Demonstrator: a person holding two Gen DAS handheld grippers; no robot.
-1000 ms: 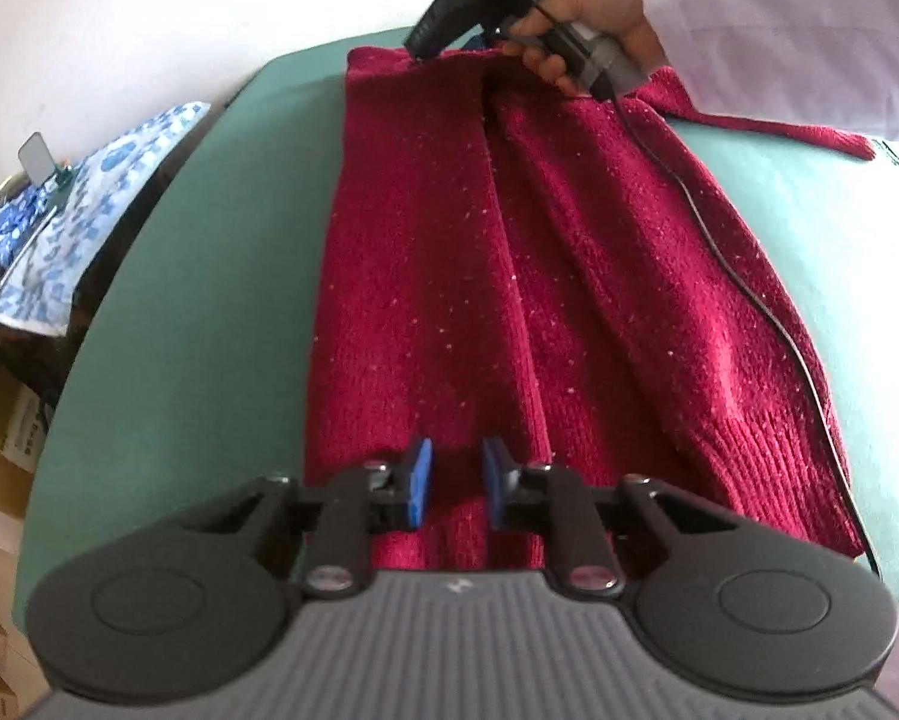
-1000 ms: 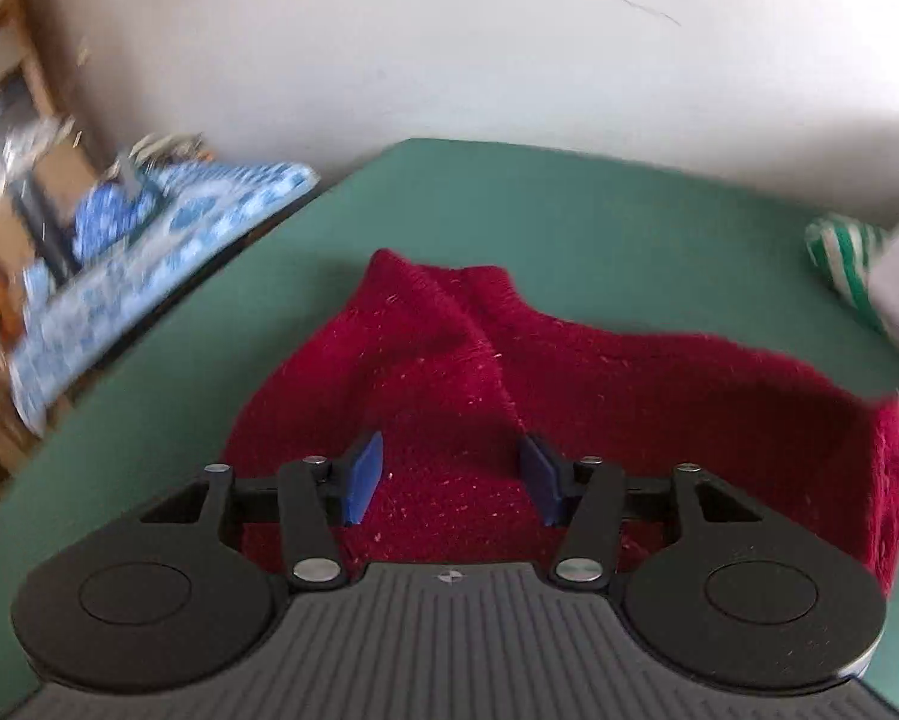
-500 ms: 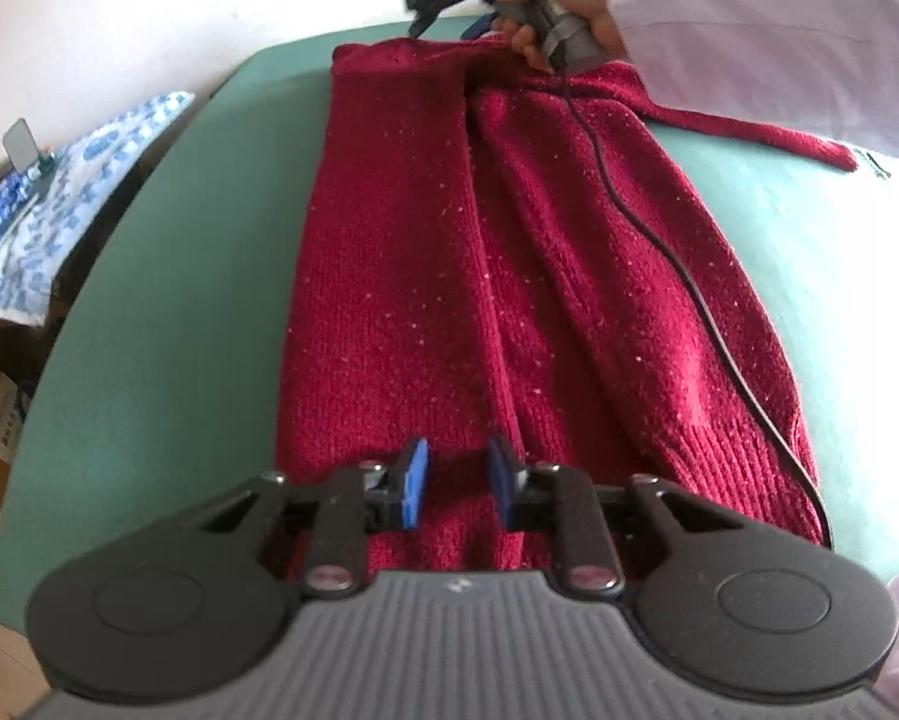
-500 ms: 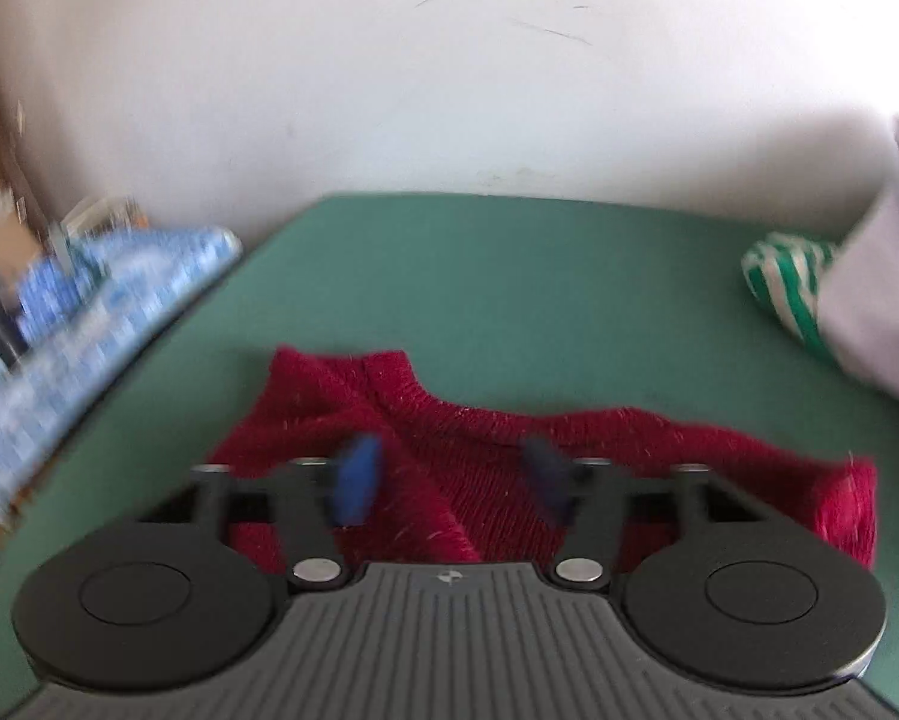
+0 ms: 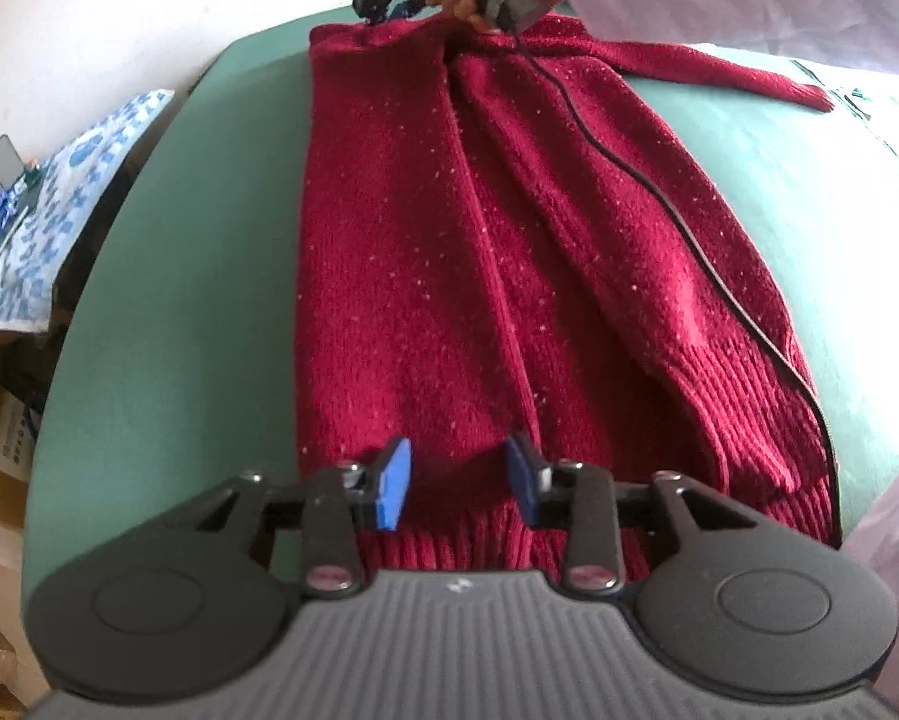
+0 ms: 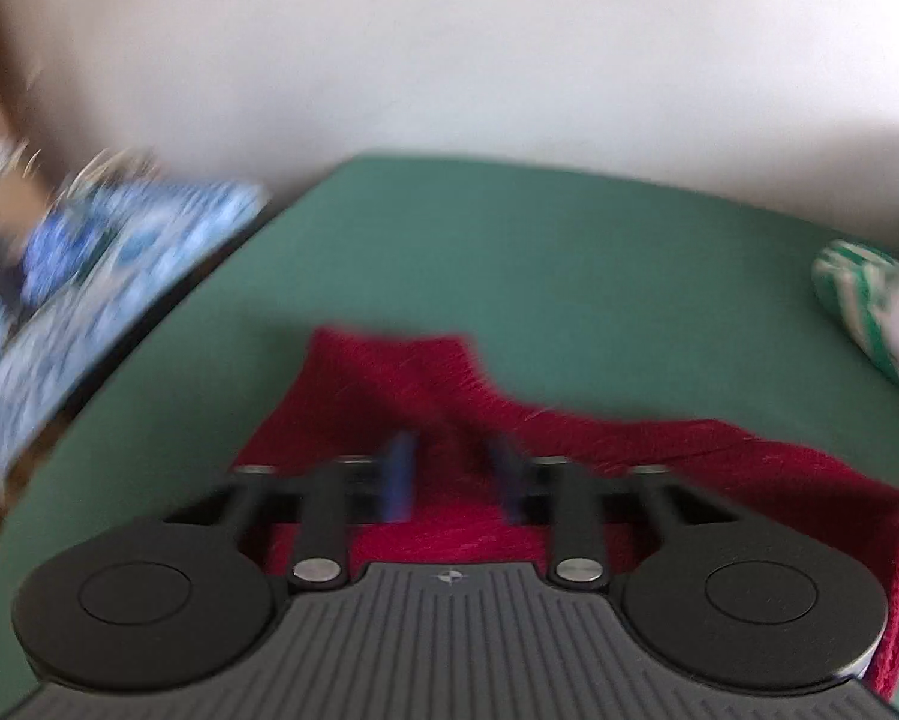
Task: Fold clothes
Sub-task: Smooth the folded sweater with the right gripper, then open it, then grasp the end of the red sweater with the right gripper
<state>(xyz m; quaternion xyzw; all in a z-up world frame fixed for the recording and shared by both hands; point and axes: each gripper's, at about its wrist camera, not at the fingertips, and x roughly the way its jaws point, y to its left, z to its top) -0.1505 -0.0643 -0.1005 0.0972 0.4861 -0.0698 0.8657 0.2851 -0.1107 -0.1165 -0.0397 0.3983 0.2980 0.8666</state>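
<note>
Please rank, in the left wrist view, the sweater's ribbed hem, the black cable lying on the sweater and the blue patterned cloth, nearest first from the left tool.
1. Ribbed hem: directly under the left tool, whose jaws are opening.
2. Black cable: to the right, running up across the sweater.
3. Blue patterned cloth: far left, beyond the green table edge.

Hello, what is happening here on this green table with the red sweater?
A person is folding a red sweater on a green table with a gripper in each hand. The left gripper is at the ribbed hem, its jaws opening. The right gripper is at the neck end, its jaws closing over the knit. One sleeve lies spread out sideways.
</note>
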